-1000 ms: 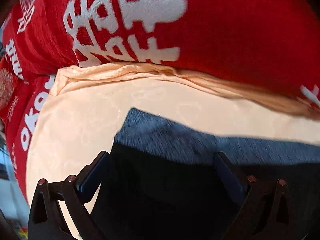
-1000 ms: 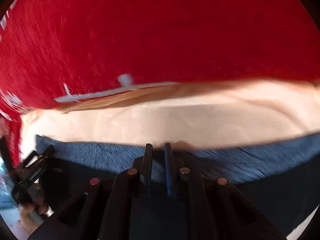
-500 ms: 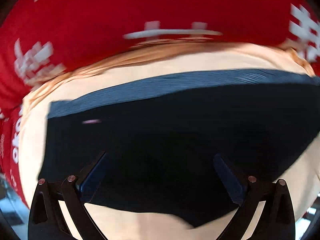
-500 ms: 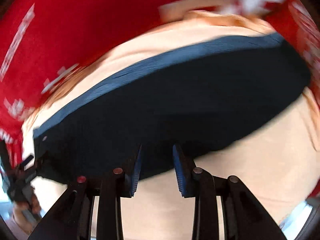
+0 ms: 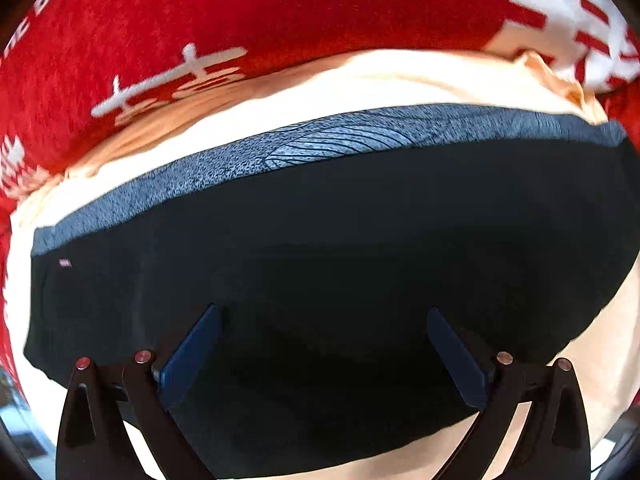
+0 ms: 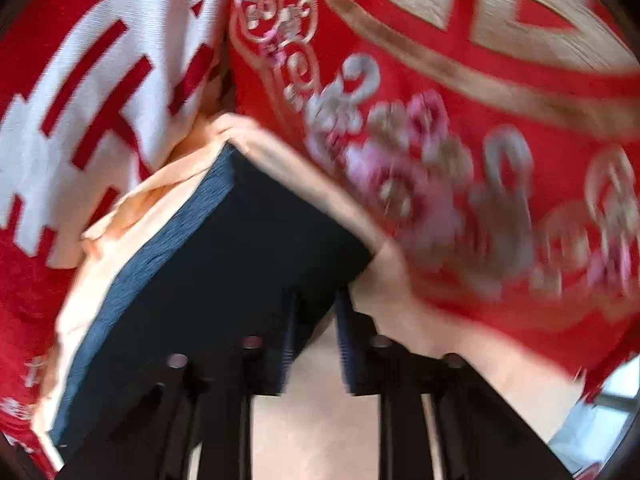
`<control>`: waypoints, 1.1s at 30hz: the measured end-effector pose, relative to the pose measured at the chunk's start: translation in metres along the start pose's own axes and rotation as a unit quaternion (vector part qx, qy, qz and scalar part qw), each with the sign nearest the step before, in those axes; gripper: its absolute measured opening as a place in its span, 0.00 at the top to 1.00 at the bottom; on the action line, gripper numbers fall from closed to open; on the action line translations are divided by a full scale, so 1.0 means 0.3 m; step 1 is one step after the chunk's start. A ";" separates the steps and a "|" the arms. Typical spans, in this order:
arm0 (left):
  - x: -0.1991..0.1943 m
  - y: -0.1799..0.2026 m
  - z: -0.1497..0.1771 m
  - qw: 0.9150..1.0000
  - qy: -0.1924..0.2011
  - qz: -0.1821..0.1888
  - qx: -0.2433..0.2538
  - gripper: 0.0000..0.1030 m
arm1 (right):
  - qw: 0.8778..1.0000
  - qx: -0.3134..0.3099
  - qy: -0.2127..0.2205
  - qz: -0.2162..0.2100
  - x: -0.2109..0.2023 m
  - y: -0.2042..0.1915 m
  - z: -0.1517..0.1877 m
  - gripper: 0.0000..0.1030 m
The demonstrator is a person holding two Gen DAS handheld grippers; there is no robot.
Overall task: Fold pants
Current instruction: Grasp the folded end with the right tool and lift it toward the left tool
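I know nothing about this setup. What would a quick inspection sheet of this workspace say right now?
Surface: peach cloth spread over a red blanket with white characters.
Job's things: black pants with a grey-blue waistband, lying flat and folded on the peach cloth.
Clutter: red fabric with gold and pink embroidery beside the peach cloth.
Grippers: left gripper wide open over the pants, holding nothing. Right gripper has just been closing to a narrow gap over a pants corner; no grip visible.
Cables: nothing seen.
Surroundings: only blurred bright slivers at the picture edges.
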State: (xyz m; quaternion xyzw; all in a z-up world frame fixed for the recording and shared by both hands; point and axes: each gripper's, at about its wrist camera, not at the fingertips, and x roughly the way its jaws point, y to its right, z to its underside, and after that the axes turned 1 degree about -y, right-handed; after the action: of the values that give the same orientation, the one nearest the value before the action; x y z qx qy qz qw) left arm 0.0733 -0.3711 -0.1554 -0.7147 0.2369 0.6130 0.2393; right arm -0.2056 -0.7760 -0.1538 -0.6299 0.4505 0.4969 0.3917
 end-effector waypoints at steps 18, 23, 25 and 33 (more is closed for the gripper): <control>0.002 0.027 -0.002 1.000 -0.006 -0.028 0.005 0.00 | 0.992 -0.031 -0.076 -0.097 -0.146 -0.019 0.262 0.63; -0.015 0.062 -0.006 0.999 -0.022 -0.030 0.000 0.00 | 0.984 -0.013 -0.112 -0.135 -0.120 0.003 0.366 0.63; -0.021 0.069 -0.011 0.999 -0.027 -0.031 0.004 0.00 | 0.982 -0.016 -0.119 -0.146 -0.099 -0.027 0.365 0.63; -0.060 0.152 -0.025 0.999 -0.029 -0.027 0.031 0.00 | 0.976 -0.013 -0.131 -0.175 -0.088 -0.045 0.398 0.62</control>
State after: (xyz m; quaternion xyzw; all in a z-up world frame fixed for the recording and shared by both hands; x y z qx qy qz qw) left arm 0.0478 -0.4104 -0.1390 -0.6951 0.2293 0.6193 0.2841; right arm -0.2280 -0.6551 -0.1511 -0.6335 0.2711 0.5048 0.5199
